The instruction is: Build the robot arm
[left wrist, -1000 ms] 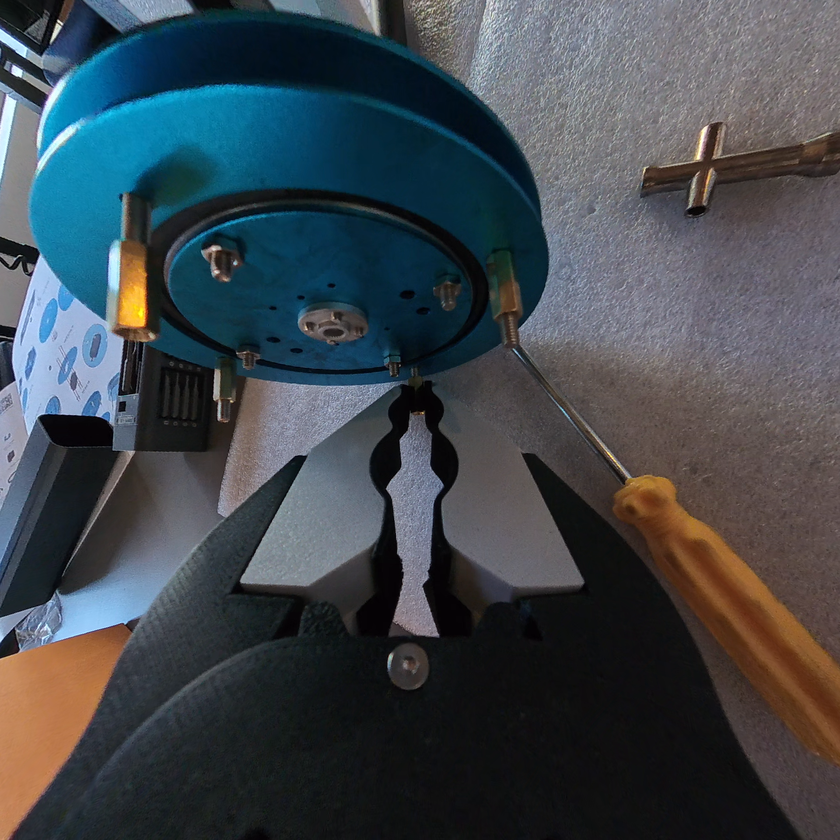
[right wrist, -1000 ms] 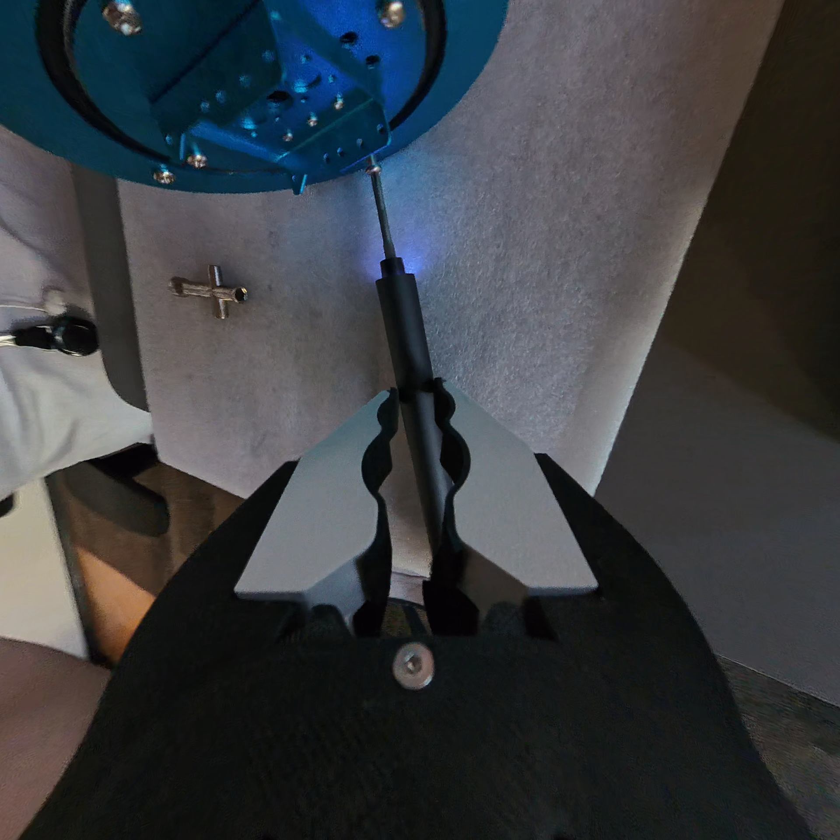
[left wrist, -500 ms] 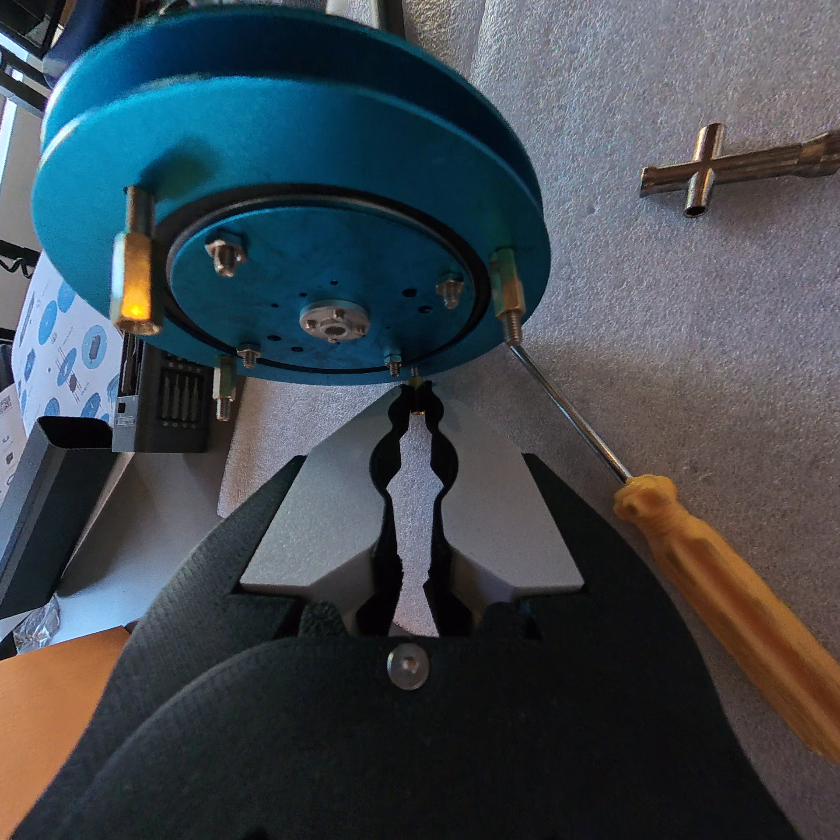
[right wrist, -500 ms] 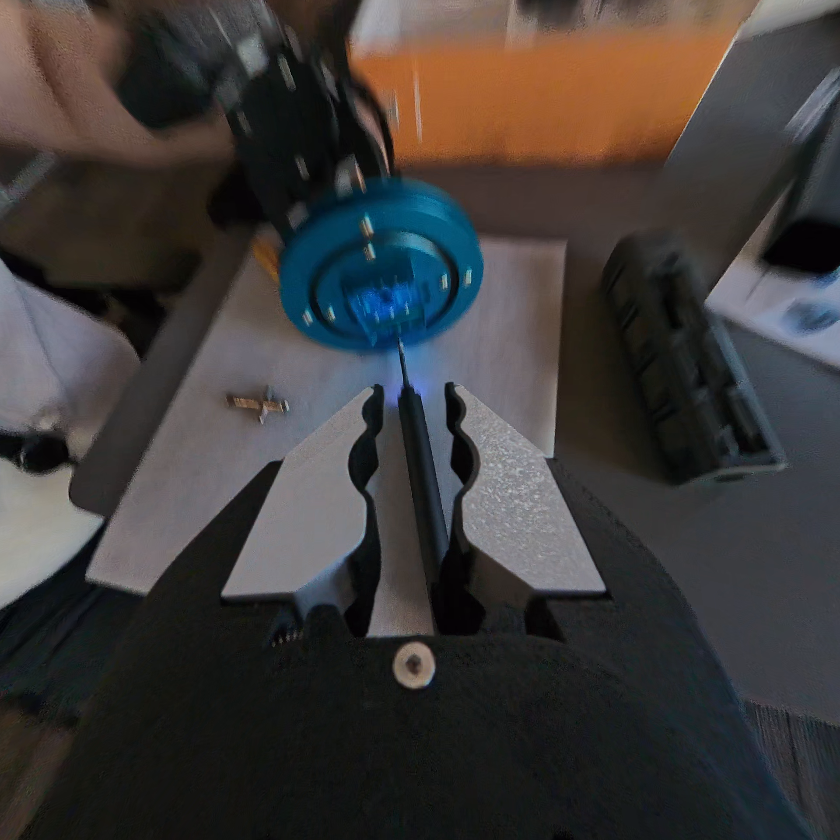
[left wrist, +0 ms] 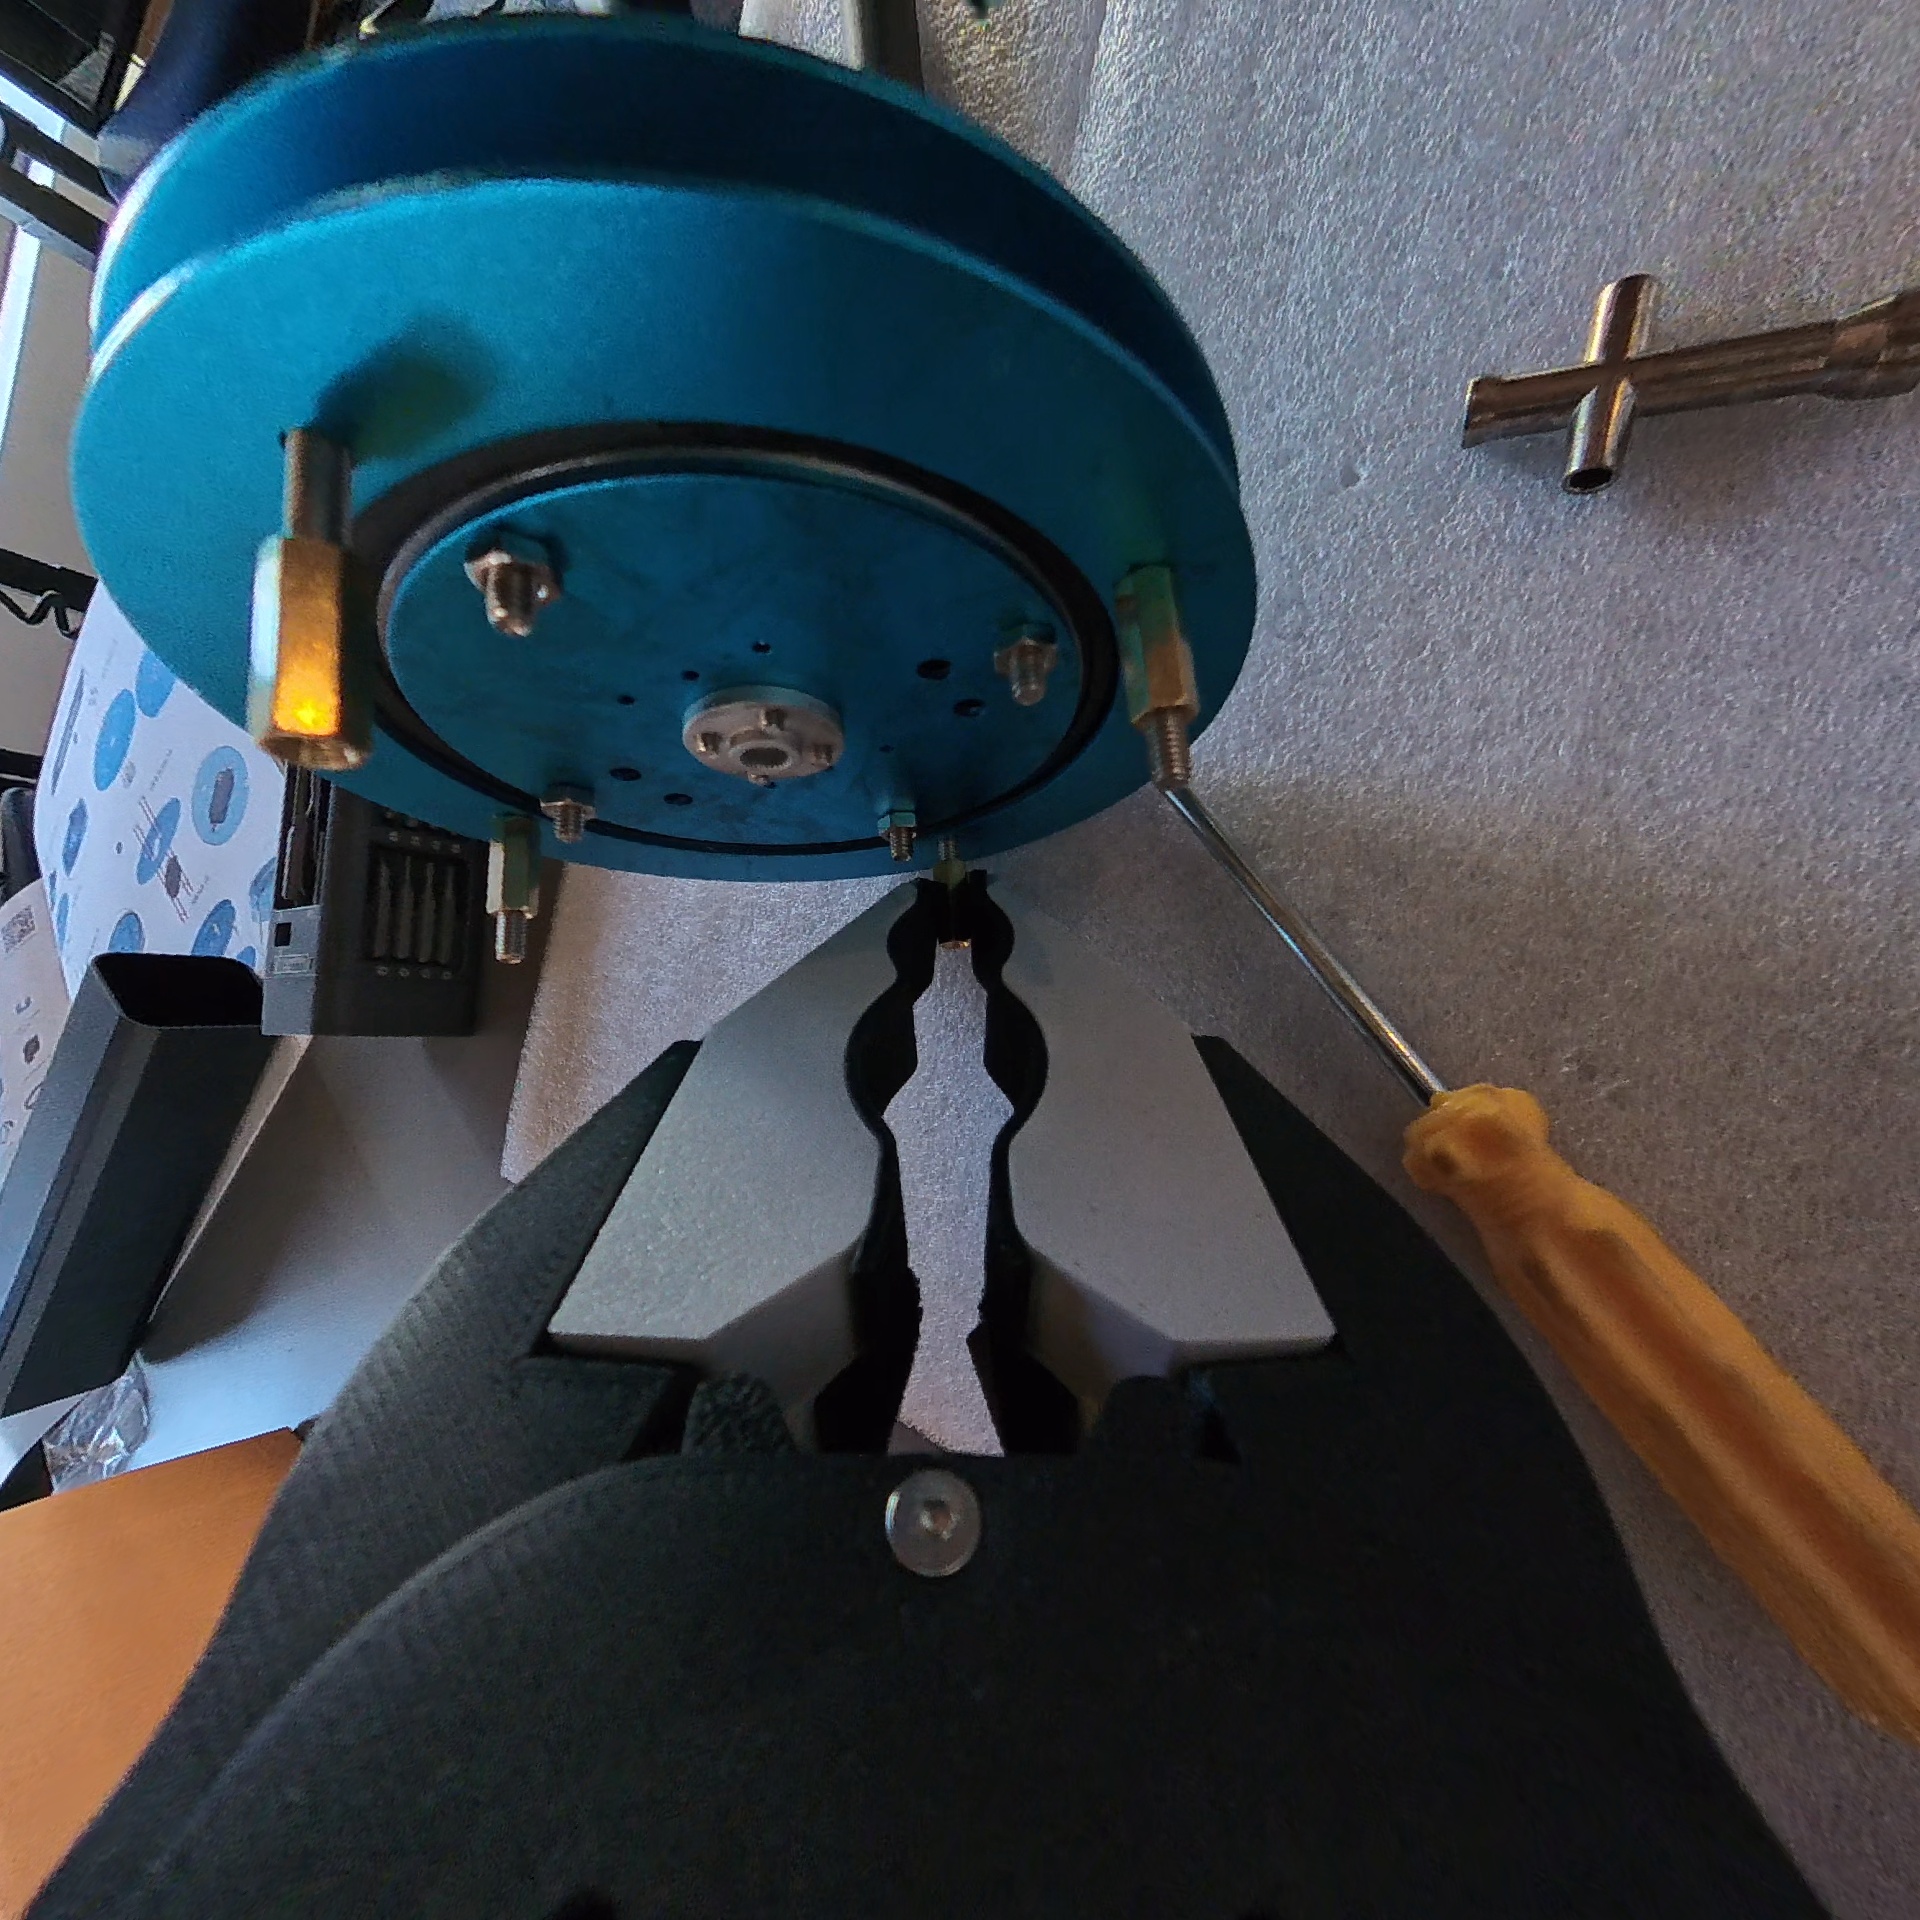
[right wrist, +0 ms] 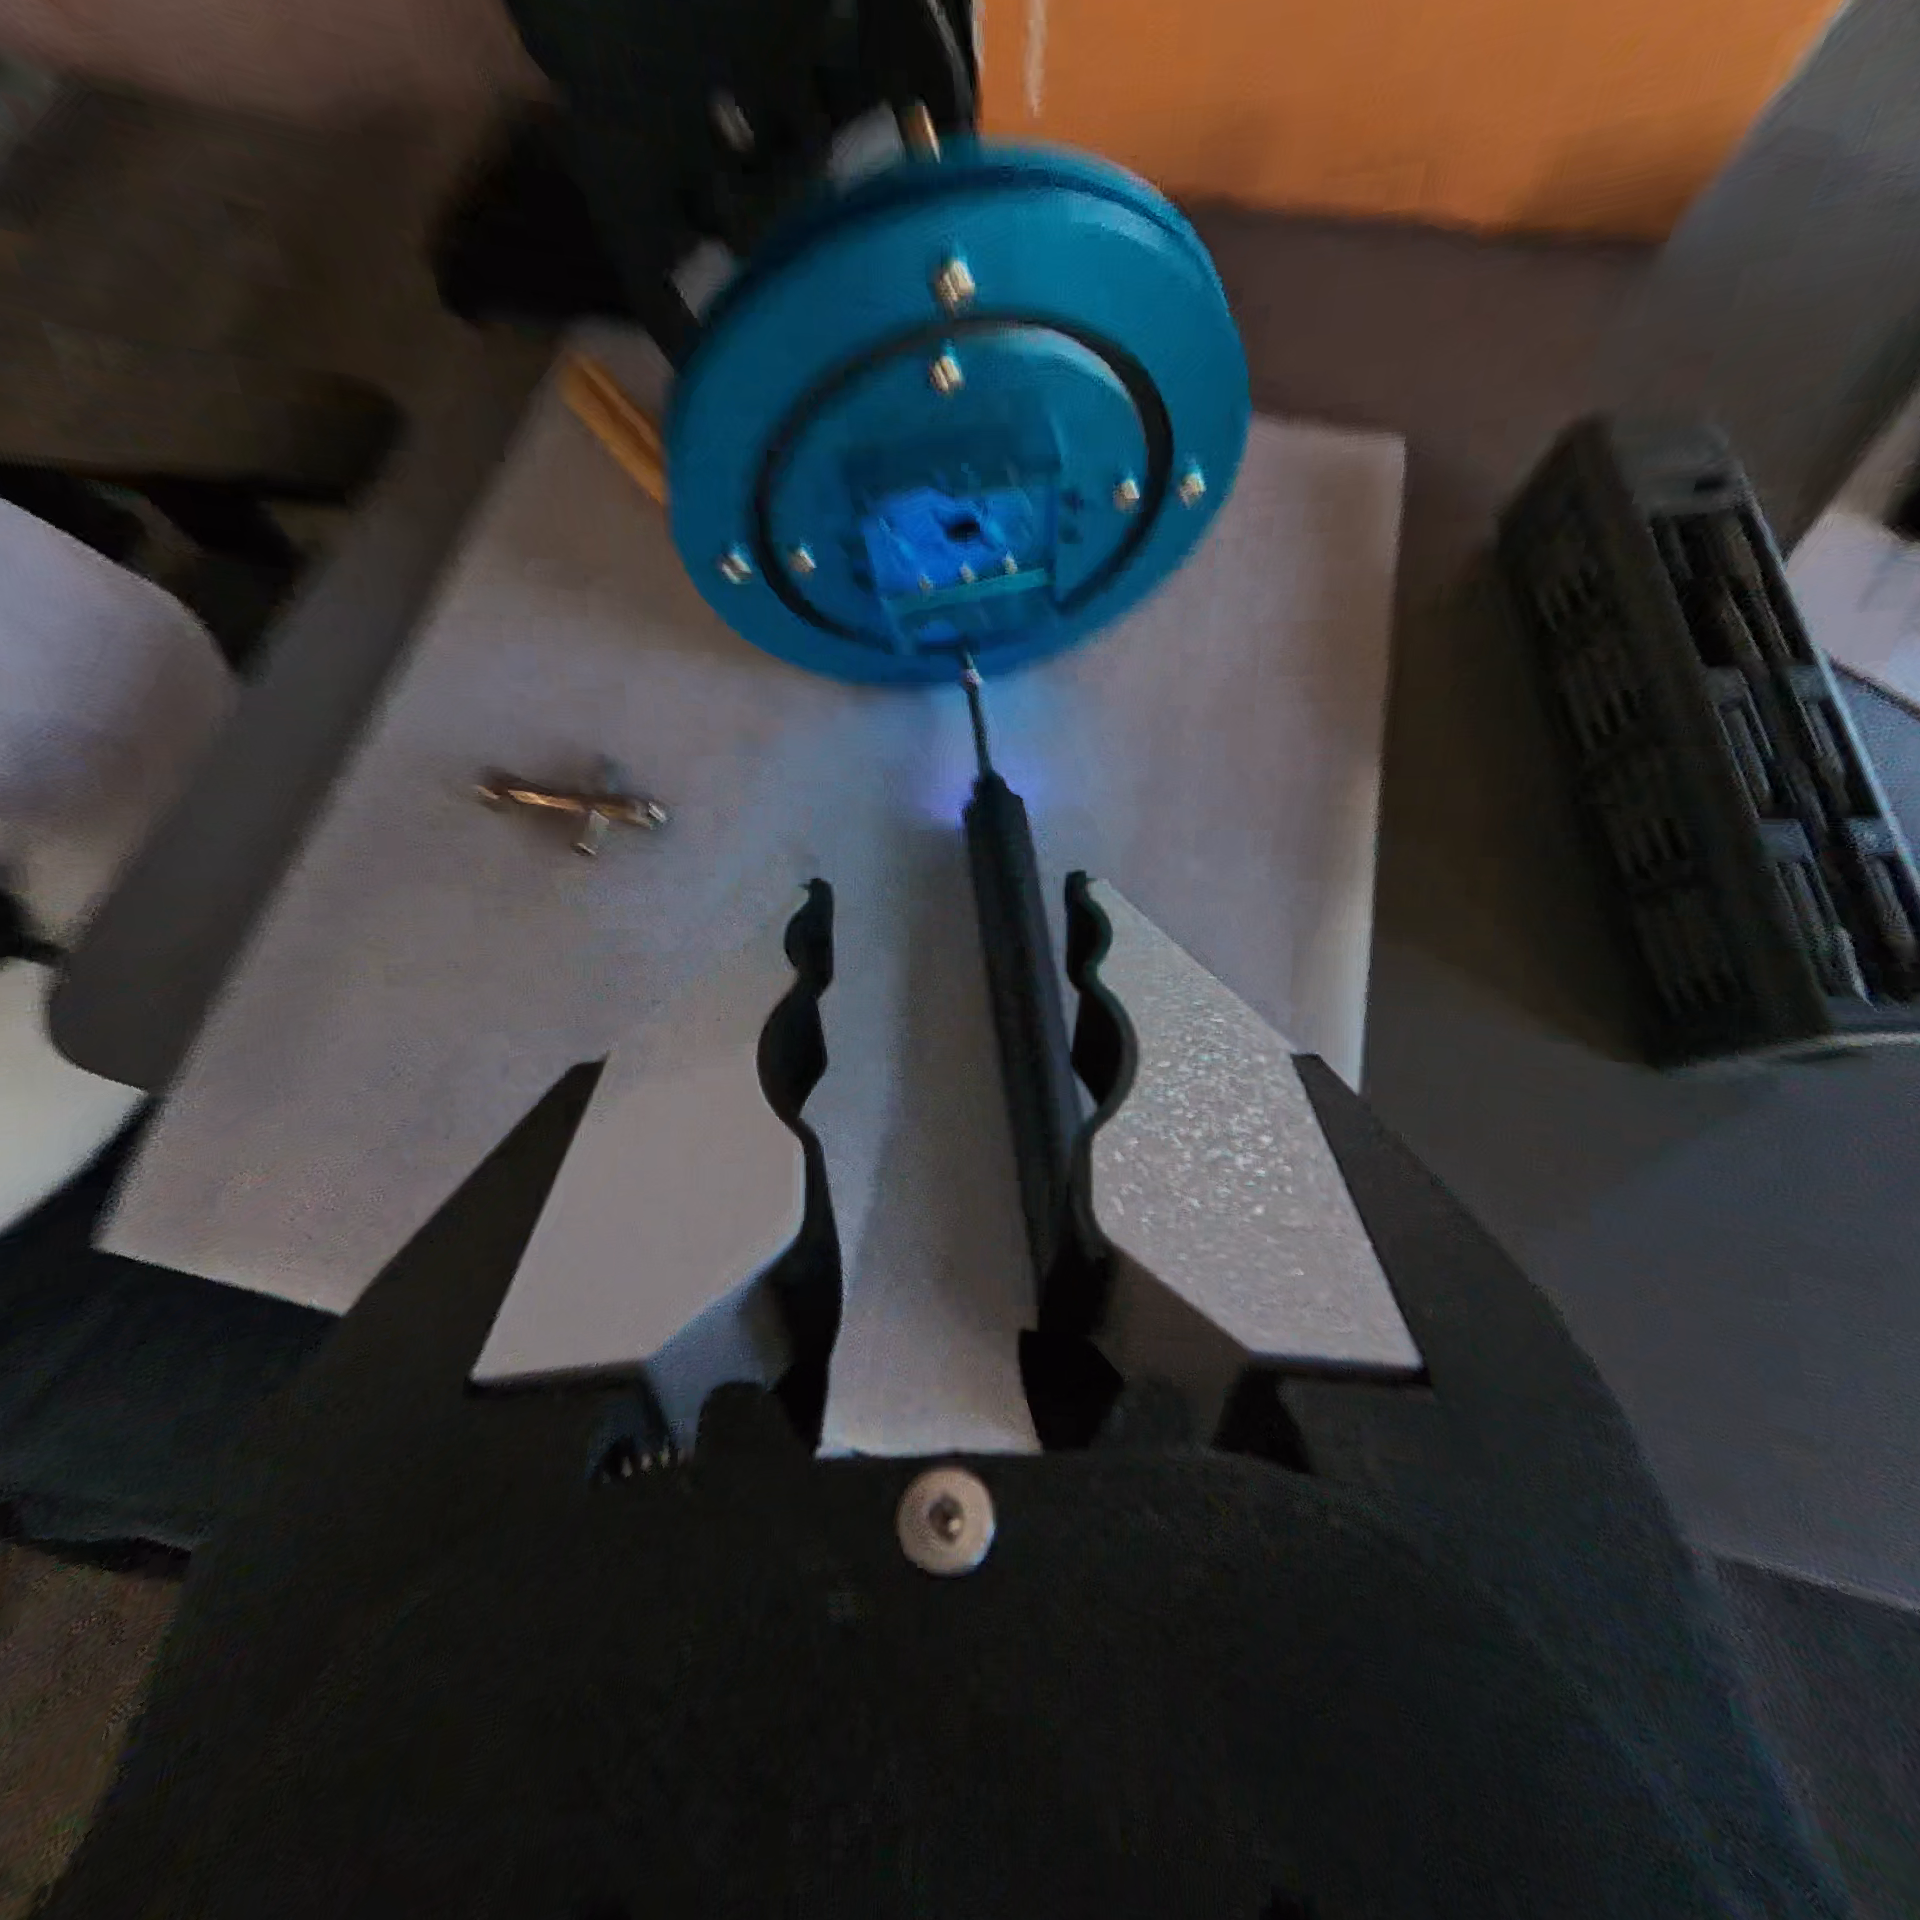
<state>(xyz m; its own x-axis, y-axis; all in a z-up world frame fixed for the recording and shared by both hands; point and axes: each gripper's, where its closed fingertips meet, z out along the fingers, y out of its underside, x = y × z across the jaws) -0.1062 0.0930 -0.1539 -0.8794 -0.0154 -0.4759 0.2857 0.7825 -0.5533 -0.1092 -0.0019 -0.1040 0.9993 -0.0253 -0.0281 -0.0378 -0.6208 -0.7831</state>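
While left tongs (left wrist: 951, 920) pinch a brass standoff (left wrist: 953, 914) at the blue disc's (left wrist: 665, 343) near rim, the disc stands on edge above the grey mat (left wrist: 1558, 727). Right tongs (right wrist: 948, 935) gape wide; a black driver (right wrist: 1023, 1039) lies against the right finger, its long axis pointing straight at the disc (right wrist: 956, 416), bit tip just at the lower rim.

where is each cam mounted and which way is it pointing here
Left wrist view: rides the left gripper, looking along its jaws, shut on a brass standoff at the blue disc assembly's rim.
Right wrist view: rides the right gripper, jaws parted, black screwdriver against one finger, facing the disc's other face; blurred.
Shared: blue disc assembly, cross wrench, yellow screwdriver, grey foam mat.
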